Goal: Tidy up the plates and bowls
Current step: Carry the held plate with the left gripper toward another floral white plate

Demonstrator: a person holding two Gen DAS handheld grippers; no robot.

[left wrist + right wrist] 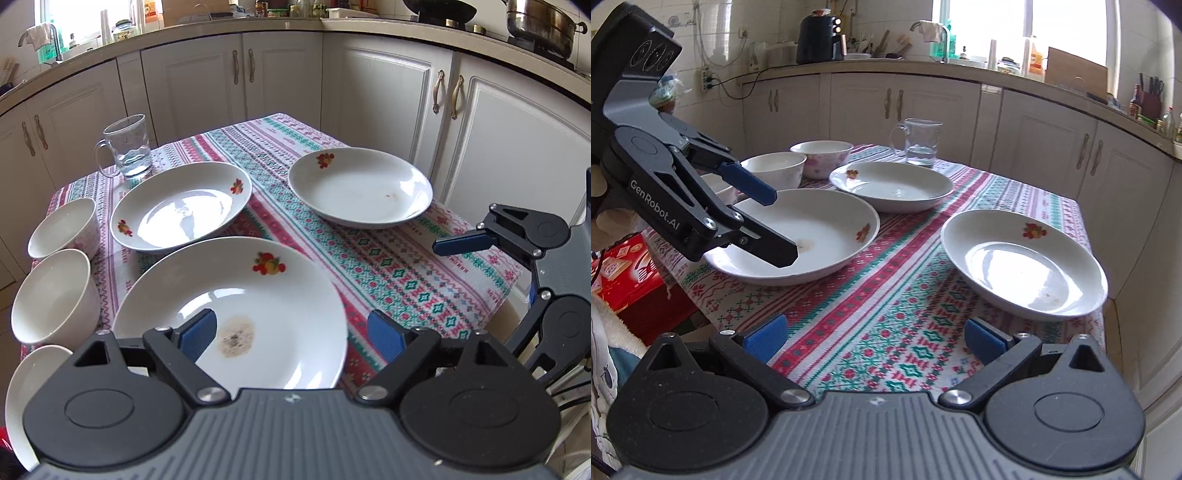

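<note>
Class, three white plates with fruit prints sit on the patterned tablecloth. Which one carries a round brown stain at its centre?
The white fruit-print plate under the open left gripper; the other two lack that central stain.

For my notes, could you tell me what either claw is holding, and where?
Nothing is held: the left claw is open over the stained plate, and the right claw is open above the tablecloth.

Clothed table (388, 266): plates (360, 186), bowls (55, 295), jug (129, 147).

Landmark: stained plate (236, 314), on the tablecloth (388, 266). Second plate (181, 206) behind it, mug (129, 147) farther behind. Third plate (360, 188) behind-right; bowls (55, 295) left.
</note>
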